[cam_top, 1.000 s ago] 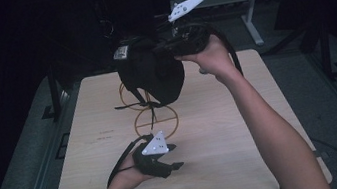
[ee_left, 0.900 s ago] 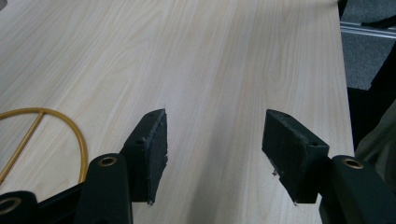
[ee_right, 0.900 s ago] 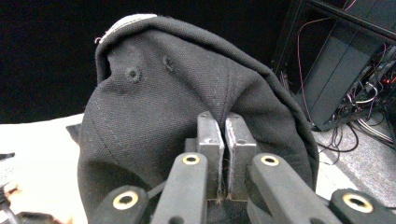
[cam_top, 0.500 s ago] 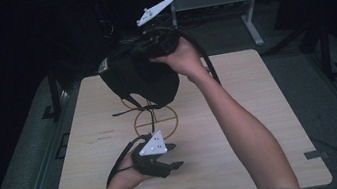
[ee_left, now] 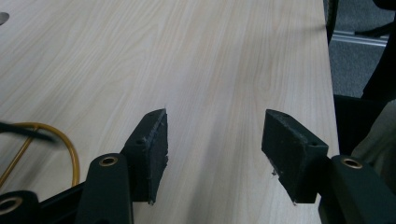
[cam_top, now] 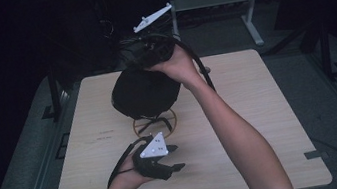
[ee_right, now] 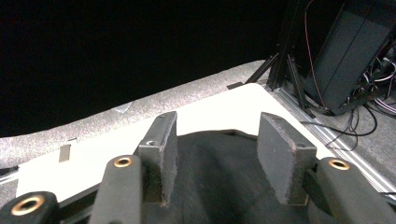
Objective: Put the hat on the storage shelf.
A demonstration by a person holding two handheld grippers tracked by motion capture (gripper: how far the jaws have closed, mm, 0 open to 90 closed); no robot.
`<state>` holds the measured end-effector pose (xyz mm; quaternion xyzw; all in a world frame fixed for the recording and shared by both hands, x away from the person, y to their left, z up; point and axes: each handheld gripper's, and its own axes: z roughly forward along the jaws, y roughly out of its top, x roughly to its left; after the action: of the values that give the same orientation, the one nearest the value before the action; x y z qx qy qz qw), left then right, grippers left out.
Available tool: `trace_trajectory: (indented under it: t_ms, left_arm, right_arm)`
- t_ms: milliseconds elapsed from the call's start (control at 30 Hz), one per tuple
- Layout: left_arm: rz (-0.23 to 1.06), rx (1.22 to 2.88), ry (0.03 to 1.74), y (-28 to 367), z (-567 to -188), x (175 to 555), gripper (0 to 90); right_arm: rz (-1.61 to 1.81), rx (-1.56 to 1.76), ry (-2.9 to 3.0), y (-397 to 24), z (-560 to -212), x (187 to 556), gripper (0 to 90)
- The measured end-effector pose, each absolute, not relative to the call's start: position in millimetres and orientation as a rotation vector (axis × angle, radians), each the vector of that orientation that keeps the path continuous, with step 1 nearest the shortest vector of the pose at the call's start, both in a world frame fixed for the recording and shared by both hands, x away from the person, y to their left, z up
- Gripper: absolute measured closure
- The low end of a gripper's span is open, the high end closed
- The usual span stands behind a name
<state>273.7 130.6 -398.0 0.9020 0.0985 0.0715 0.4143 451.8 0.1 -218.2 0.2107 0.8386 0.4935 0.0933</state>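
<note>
Wooden table (cam_top: 262, 126): R gripper (ee_right: 217, 154) jaws just opening over black hat (cam_top: 145, 94); L gripper (ee_left: 212, 154) open, empty.

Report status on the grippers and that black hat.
Right gripper jaws just opened, over black hat on wire stand. Left gripper open, idle above table. Nothing obstructing.

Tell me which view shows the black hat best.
The high view: the whole hat sits on the gold stand. The right gripper view has only dark fabric between its fingers. The left gripper view catches just the stand's ring.
</note>
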Motion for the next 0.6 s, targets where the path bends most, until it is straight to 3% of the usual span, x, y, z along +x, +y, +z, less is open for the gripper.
trace_trajectory:
  t_ms: [267, 600]
  left_arm:
    - [0.160, 2.265, 0.283, 132, -402, 277, 38.4]
    - [0.141, 2.237, 0.310, 133, -401, 278, 37.8]
  right_arm:
    - [1.489, 0.653, 2.505, -16, -225, 446, 38.8]
    - [1.511, 0.691, 2.483, -46, -229, 439, 34.7]
